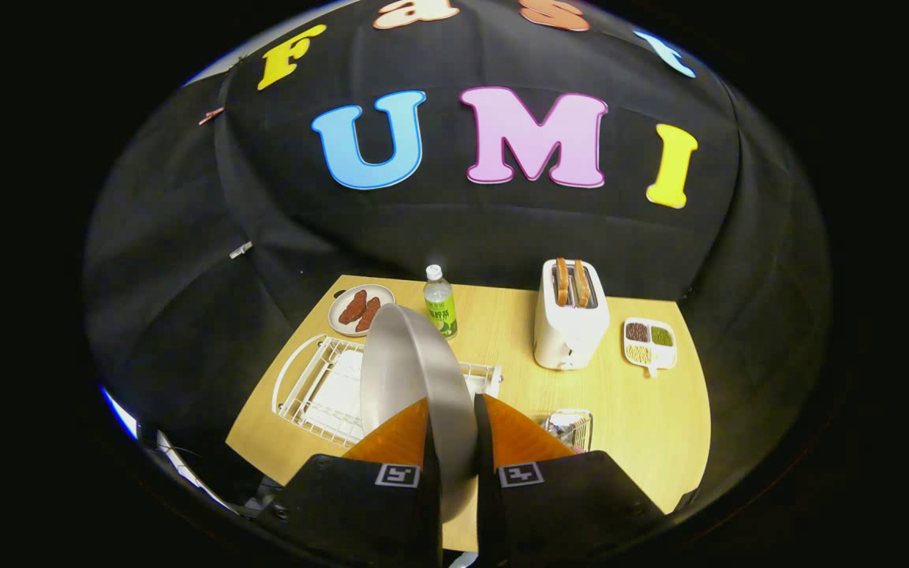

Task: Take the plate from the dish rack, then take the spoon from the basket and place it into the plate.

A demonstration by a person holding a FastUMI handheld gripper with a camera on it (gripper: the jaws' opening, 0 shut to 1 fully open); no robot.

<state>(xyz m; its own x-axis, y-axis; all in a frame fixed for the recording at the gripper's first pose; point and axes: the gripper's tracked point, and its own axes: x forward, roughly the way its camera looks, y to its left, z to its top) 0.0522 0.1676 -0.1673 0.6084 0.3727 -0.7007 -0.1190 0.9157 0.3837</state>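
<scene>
A: How were the tongs (451,430) set?

B: Nearly closed, clamped on the plate (415,371). One finger pressed each face, and the plate stood on edge between them, raised above the dish rack (320,386) on the wooden surface (644,418).

A: And the spoon?

B: I couldn't pick it out. The basket (569,426) sat just right of the fingers, and something metallic glinted inside, but one finger covered its near corner and the contents were too small to tell apart.

A: What else was hidden?

B: The plate blocked the middle of the rack, so only the left part and a strip of wire on the right showed. The plate's lower edge ran down out of sight between the fingers.

A: Anything beyond?

B: A bottle (439,301) stood just behind the plate's top edge, a small dish of reddish-brown pieces (360,309) to its left. Further right stood a toaster (570,323) with two slices in it, then a divided tray (649,343) of small foods, hard to identify.
</scene>
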